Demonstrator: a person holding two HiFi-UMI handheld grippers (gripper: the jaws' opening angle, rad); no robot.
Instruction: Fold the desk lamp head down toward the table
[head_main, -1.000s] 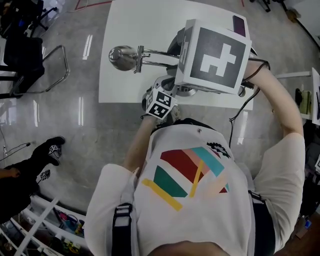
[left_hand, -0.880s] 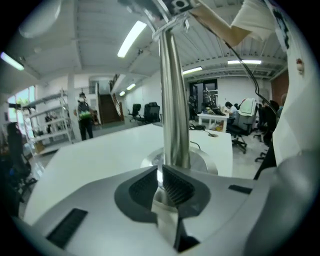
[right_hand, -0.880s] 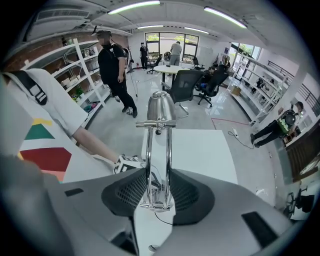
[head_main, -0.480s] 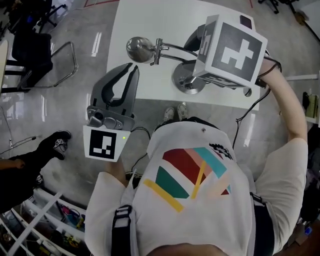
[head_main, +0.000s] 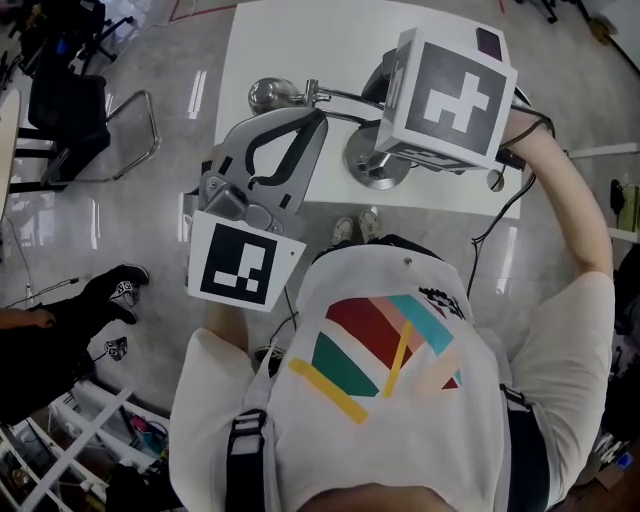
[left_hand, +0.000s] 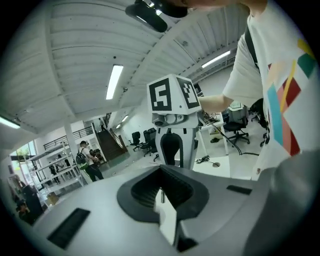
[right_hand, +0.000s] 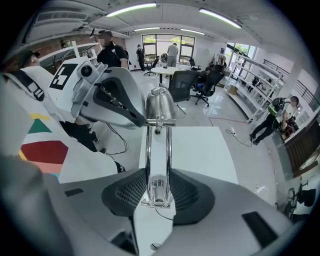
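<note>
A chrome desk lamp stands on the white table (head_main: 330, 40). Its head (head_main: 268, 95) is at the left and its round base (head_main: 368, 165) sits near the front edge. In the right gripper view the head (right_hand: 159, 105) tops the two-rod arm (right_hand: 157, 150). My right gripper (right_hand: 157, 192) is shut on that arm; in the head view its marker cube (head_main: 445, 95) hides the jaws. My left gripper (head_main: 315, 118) is raised beside the joint under the head, with its tips (right_hand: 141, 120) at the crossbar. Its jaws are together (left_hand: 161, 192). Whether they pinch any part of the lamp is unclear.
A metal-framed chair (head_main: 70, 110) stands left of the table. Someone's black shoe (head_main: 115, 290) and white shelving (head_main: 90, 440) are on the floor at lower left. A cable (head_main: 490, 210) hangs off the table's right front corner. Office chairs (right_hand: 185, 82) and people are farther off.
My left gripper has come up from below the table's front edge to the lamp's joint, and its jaws have closed. My right gripper has stayed on the lamp arm.
</note>
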